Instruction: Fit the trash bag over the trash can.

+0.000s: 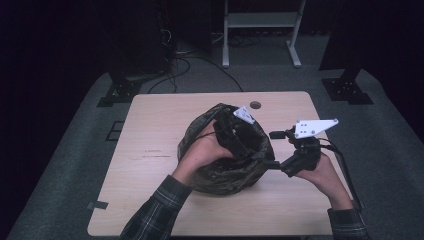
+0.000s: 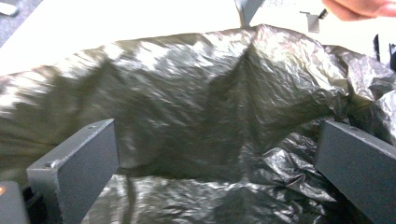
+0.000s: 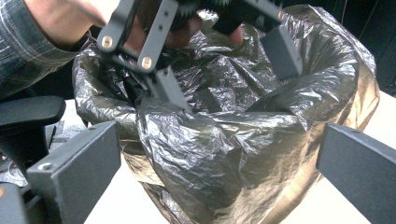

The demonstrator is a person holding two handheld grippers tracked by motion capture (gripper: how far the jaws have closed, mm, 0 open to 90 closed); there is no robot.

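Note:
A dark crinkled plastic bag (image 1: 225,172) stands open in the middle of the pale wooden table (image 1: 150,150). My left gripper (image 1: 240,142) reaches down into the bag's mouth, jaws spread wide. In the left gripper view the left gripper (image 2: 217,140) is open and faces the bag's inner wall (image 2: 187,93). My right gripper (image 1: 274,149) is at the bag's right side, open. In the right gripper view the right gripper (image 3: 219,140) has the bag's outer wall (image 3: 233,149) bulging between its jaws, and the left gripper (image 3: 229,74) hangs over the bag's opening.
A small round hole (image 1: 255,105) sits near the table's far edge. Behind the table stand a white frame (image 1: 262,20) and black stand bases (image 1: 117,92), with cables on the floor. A tape strip (image 1: 98,205) marks the table's near left corner.

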